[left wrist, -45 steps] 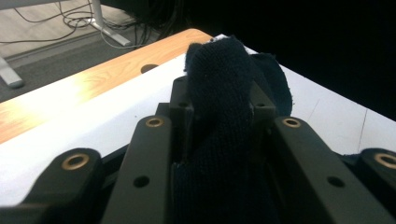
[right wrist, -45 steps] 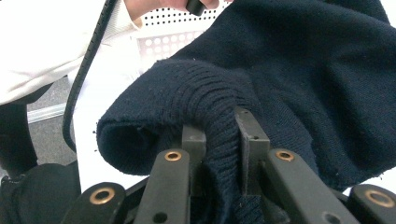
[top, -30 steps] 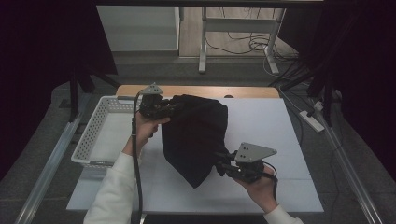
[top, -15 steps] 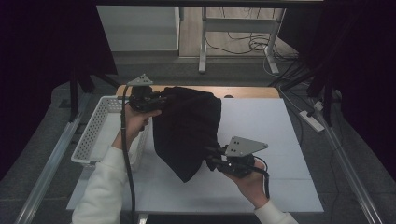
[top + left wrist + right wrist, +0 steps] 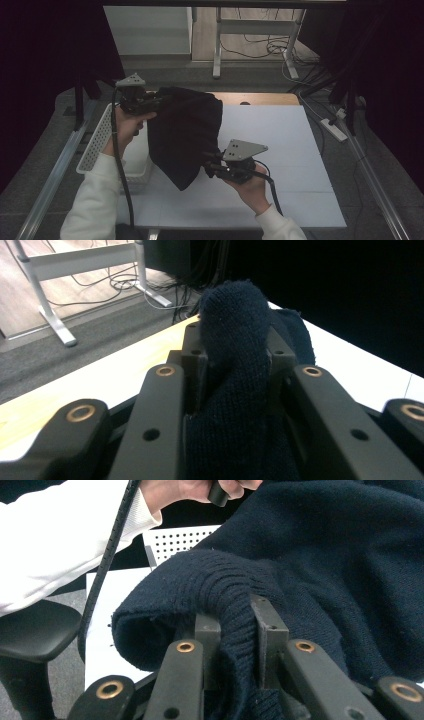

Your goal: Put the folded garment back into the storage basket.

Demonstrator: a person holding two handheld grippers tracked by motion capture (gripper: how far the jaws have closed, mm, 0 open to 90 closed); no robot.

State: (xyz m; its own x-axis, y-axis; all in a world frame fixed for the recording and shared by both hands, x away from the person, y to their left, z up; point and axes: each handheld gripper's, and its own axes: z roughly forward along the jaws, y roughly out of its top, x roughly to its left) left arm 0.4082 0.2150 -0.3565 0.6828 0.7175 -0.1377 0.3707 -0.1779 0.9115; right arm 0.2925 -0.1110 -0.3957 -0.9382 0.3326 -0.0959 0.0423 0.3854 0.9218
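Observation:
A dark navy knitted sweater [image 5: 186, 134] hangs in the air over the white table [image 5: 280, 145], held between both grippers. My left gripper [image 5: 159, 102] is raised at the upper left, shut on a bunched fold of the sweater [image 5: 239, 365]. My right gripper [image 5: 209, 167] is lower, near the table's middle, shut on a ribbed edge of the sweater [image 5: 235, 610]. The sweater's lower tip droops to the table near the front left.
A white perforated basket [image 5: 97, 145] stands at the table's left edge, below my left hand. A wooden strip [image 5: 260, 98] runs along the table's far edge. Beyond it are a metal frame's legs [image 5: 218, 45] and floor cables. A power strip [image 5: 334, 129] lies to the right.
Both grippers have carried the sweater to the left, toward the basket. The left gripper has risen and the sweater hangs more stretched between them.

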